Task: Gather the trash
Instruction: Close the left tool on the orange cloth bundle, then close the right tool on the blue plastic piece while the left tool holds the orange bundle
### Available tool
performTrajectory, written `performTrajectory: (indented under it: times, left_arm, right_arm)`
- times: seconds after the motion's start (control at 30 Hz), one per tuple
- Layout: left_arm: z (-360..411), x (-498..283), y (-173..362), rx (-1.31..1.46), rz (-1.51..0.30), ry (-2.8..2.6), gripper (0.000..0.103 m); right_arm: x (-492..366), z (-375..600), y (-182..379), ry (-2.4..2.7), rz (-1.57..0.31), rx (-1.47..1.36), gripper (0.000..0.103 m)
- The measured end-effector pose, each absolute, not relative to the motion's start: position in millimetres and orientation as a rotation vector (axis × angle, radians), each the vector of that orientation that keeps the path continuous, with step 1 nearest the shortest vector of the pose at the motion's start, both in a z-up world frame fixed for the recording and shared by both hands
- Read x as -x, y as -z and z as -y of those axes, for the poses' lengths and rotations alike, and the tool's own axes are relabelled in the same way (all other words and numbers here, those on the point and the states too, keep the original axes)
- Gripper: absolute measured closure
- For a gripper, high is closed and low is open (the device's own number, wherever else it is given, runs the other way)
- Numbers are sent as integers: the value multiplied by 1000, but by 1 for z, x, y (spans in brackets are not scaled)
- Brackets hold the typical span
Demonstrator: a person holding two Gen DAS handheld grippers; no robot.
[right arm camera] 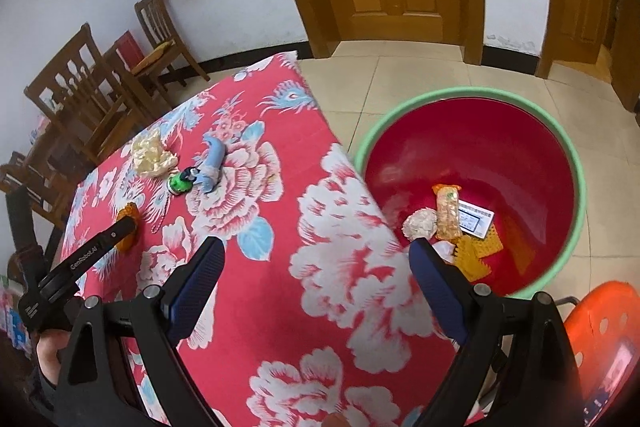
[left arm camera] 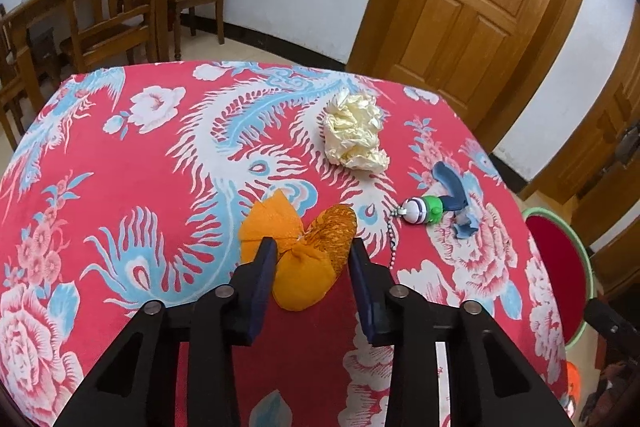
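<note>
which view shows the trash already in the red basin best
The right wrist view: it looks down into the red basin, showing wrappers and a crumpled wad at its bottom. The left wrist view catches only a sliver of the basin's rim past the table's edge, none of its contents.

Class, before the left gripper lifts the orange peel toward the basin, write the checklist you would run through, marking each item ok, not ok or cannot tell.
1. Orange peel between the fingers of the left gripper: ok.
2. Pads actually pressing on the peel: cannot tell.
3. Right gripper open and empty: ok.
4. Red basin on the floor beside the table, open, with room: ok.
5. Bead chain of the toy keychain clear of the right-hand finger: not ok, it lies close beside it.
6. Crumpled paper apart from the peel: ok.
</note>
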State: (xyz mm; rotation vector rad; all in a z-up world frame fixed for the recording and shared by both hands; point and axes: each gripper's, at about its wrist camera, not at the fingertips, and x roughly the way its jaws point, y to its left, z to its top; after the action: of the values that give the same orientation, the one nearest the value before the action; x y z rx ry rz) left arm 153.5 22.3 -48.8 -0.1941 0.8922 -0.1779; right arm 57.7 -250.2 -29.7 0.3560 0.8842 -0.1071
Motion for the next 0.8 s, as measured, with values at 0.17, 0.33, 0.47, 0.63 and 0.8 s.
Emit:
performTrajectory:
  times: [0.17,0.33,0.47,0.63,0.8]
  left_arm:
    - [-29,-151,44,234,-863,208,80]
    - [-33,-151,45,264,-858,226,81]
    - [-42,-152,45,308,-847,230,81]
    - [-53,-153,44,350,-830,217,82]
    - [-54,-155,47,357,-837,212,82]
  right_arm:
    - [-74,235,28,84,-905,-320,10]
    - [-91,221,28,72,-915,-283,12]
    - [-109,207,33,47,-933,-256,16]
    - [-135,191,40,12,-947,-217,28]
    - [-155,178,48,-18,-960,-200,36]
